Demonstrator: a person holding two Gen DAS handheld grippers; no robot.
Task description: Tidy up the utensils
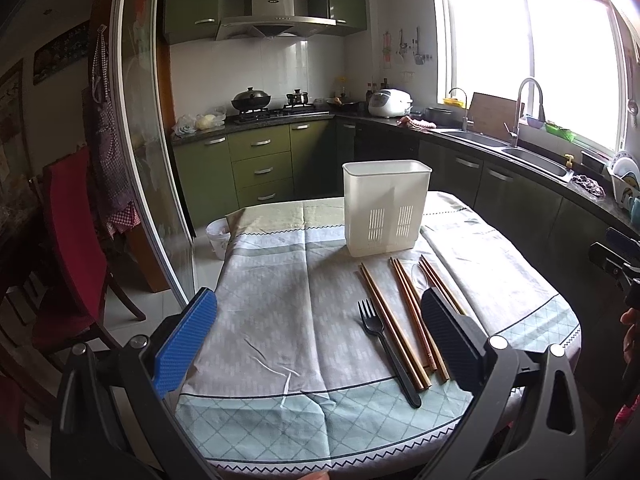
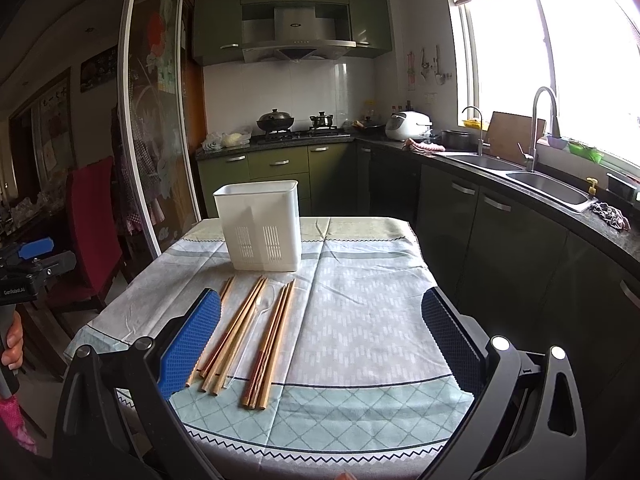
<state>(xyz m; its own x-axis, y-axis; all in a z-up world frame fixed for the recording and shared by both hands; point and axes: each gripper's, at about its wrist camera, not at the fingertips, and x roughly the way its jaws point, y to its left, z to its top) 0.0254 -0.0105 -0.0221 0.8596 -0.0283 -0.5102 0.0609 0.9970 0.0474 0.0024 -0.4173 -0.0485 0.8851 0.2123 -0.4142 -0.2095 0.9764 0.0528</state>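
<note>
Both empty and spread wide above the counter's near edge: left tool, right tool. Best begun with one pair of chopsticks, lying mid-counter in a row with the black fork and a clear spoon. Pinch near the middle, tilt upright, then lower into the white holder standing toward the far edge.

Both wrist views look from the near edge of the bench, above it and angled slightly down, toward the kitchen at 12 o'clock. The left wrist view sits further left, so the white holder stands at 1 o'clock; in the right wrist view the holder stands at 11 o'clock. Both share the chopsticks and the cloth.
</note>
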